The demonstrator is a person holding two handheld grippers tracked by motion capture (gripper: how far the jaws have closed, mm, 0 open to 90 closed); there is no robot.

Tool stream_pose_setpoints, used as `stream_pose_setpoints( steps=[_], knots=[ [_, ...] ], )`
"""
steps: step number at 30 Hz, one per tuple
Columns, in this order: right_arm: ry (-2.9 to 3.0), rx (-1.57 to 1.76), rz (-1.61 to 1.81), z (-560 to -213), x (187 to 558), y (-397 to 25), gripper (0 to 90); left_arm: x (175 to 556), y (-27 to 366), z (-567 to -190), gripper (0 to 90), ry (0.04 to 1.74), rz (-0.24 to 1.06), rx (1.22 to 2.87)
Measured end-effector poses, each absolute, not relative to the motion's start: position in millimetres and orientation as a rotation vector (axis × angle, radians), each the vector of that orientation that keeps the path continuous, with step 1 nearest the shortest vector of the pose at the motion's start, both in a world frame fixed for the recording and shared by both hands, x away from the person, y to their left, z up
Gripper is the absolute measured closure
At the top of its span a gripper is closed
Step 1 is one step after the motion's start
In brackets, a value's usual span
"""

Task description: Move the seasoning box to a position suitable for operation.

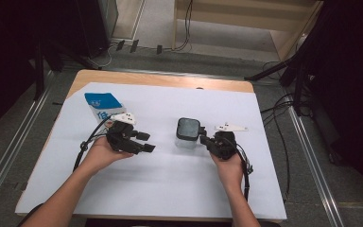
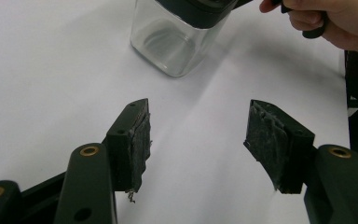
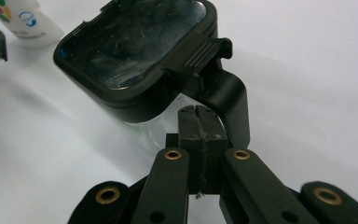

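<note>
RIGHT: right gripper jaws clenched empty below latch of jar, mid-table | LEFT: left gripper jaws released, short of jar | RISK: one-sided push on latch tips unsupported jar | FAR: milk carton

Lab recording bay, floor cables, black stands, papered table

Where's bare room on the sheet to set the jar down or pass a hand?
Free: the near strip of the white sheet between the two forearms, its far band behind the jar, and the right margin beyond the right gripper. Crowded: the middle row, where the milk carton, the open left gripper and the jar sit close.
</note>
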State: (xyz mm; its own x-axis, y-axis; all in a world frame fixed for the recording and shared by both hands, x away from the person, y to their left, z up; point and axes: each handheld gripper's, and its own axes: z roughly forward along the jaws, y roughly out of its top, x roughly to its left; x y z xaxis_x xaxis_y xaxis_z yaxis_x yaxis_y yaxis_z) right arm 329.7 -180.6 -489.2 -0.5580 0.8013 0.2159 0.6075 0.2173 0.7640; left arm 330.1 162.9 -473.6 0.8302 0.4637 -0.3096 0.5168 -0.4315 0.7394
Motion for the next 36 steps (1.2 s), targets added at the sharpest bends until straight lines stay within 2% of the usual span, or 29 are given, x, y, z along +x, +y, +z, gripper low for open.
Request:
stream_pose_setpoints(
  steps=[15,22,26,30,33,35,36],
  knots=[
    [2.269,1.347,1.256,-489,344,-181,90.0,324,162,-475,41.8,0.691,-0.020,2.079],
    [2.311,1.312,1.224,-486,337,-183,88.1,324,155,-474,43.6,0.677,0.027,2.079],
    [2.322,1.280,1.222,-480,330,-189,82.1,330,151,-470,40.8,0.675,0.009,2.070],
    [2.340,1.233,1.243,-477,330,-199,68.5,339,142,-466,37.1,0.678,-0.025,2.079],
    [2.334,1.239,1.255,-476,329,-204,66.5,343,138,-464,32.9,0.679,-0.026,2.095],
    [2.301,1.242,1.308,-474,328,-210,60.7,347,135,-461,28.0,0.679,-0.039,2.091],
    [2.301,1.242,1.308,-474,328,-210,60.7,350,134,-460,28.0,0.686,-0.049,2.095]
  ],
)
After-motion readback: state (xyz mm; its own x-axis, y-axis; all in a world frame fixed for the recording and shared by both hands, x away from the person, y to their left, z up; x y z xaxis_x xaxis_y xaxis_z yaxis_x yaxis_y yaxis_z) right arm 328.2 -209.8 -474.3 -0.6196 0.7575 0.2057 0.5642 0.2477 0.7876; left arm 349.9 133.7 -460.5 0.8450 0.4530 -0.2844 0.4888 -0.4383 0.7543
